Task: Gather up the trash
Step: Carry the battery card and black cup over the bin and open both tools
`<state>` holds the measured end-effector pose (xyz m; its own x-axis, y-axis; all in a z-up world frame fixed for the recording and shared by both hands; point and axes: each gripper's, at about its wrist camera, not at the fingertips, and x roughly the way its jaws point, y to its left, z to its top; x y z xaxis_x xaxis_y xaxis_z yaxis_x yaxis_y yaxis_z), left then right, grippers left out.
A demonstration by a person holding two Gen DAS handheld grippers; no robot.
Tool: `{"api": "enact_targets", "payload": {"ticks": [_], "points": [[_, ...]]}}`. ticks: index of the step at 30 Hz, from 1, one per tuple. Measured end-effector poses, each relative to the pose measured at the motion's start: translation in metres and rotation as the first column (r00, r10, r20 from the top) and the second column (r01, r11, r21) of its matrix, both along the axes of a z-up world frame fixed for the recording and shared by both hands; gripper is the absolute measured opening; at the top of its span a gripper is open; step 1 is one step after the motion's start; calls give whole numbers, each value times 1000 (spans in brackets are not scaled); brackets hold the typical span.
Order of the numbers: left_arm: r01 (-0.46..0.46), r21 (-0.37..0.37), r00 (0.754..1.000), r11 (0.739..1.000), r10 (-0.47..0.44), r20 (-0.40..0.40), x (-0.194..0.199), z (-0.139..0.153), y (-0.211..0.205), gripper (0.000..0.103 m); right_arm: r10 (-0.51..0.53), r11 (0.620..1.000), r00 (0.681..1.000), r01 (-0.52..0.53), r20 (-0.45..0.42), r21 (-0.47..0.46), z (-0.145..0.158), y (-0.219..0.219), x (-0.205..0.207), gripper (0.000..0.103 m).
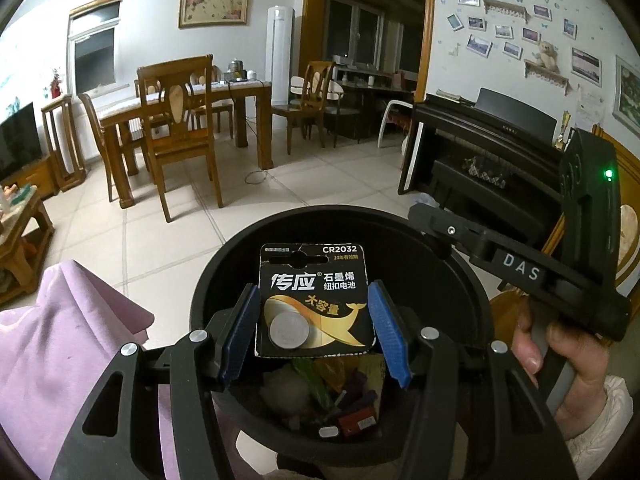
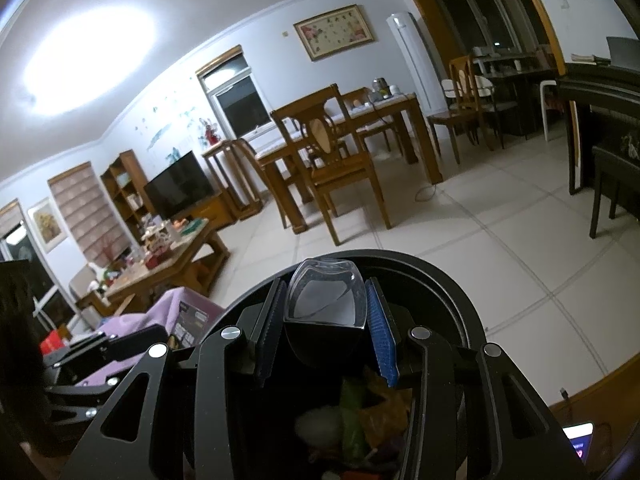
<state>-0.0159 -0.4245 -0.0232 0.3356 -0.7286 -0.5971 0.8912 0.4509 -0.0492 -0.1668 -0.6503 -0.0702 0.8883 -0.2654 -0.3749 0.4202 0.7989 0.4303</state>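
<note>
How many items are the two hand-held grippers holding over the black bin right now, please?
2. The left hand-held gripper clamps a coin-cell battery card; the right hand-held gripper clamps a clear-topped black case. Both hang above the black bin.

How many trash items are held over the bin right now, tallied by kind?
Button-cell battery card, in the left gripper: 1
Clear plastic blister shell, in the right gripper: 1
Total over the black trash bin: 2
</note>
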Motion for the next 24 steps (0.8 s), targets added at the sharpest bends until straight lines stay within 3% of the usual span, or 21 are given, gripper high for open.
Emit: {"api": "enact_targets", "payload": {"ticks": [24], "points": [[45, 31, 999, 999, -45, 2, -10, -7, -11, 57, 6, 1000, 1000, -6, -22, 23, -9, 8, 12, 41]]}}
